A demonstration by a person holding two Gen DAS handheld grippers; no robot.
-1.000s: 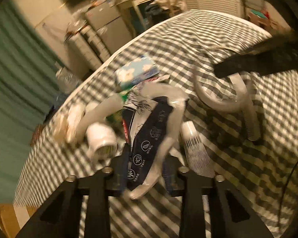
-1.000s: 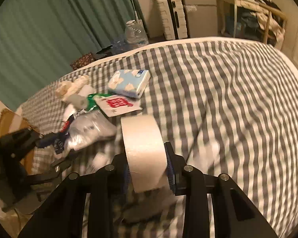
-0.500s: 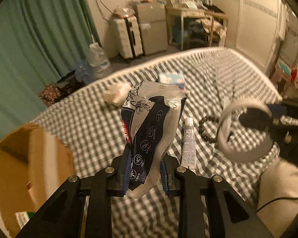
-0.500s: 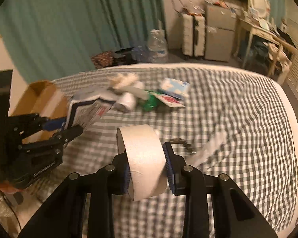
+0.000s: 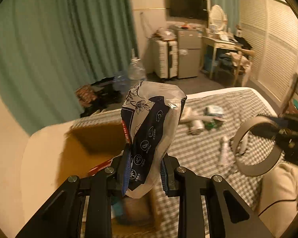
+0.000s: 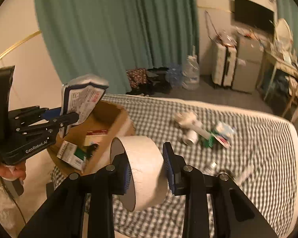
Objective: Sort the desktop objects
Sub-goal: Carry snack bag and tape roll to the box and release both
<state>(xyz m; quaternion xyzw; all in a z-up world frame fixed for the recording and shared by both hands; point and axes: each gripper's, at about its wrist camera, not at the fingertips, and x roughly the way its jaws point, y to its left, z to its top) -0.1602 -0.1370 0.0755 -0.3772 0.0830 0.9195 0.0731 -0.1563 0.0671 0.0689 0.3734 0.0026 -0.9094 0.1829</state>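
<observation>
My left claw (image 5: 144,173) has a plastic packet (image 5: 152,130) pinched between its blue pads. The jaws stand narrow, closed on the packet's lower end, and the rest of it rises upright out of the claw, white with a flower print at the top and dark blue with small round icons below. From the right wrist view I see the same packet (image 6: 82,99) from its back, printed label facing me, sticking up from the left claw (image 6: 66,117) over the near side of the box (image 6: 111,123). A hand (image 6: 12,171) grips that tool's handle at the lower left.

The box (image 5: 83,148) is open cardboard and sits at the bed's (image 5: 238,103) left end, right under and behind the packet. Inside it I make out a few small cartons (image 6: 69,153) and something green.

My right claw (image 6: 147,171) is clamped on a wide roll of tape (image 6: 143,170), one pad on each flat side, jaws only partly open to the roll's width. The roll hangs above the checked bedcover (image 6: 258,158), just right of the box. In the left view the roll (image 5: 256,144) shows as a ring at the far right, held by the right claw (image 5: 288,136).

More clutter lies loose (image 6: 200,130) on the cover farther back: a small white cylinder, a tube, a green bit, a light-blue pack.
</observation>
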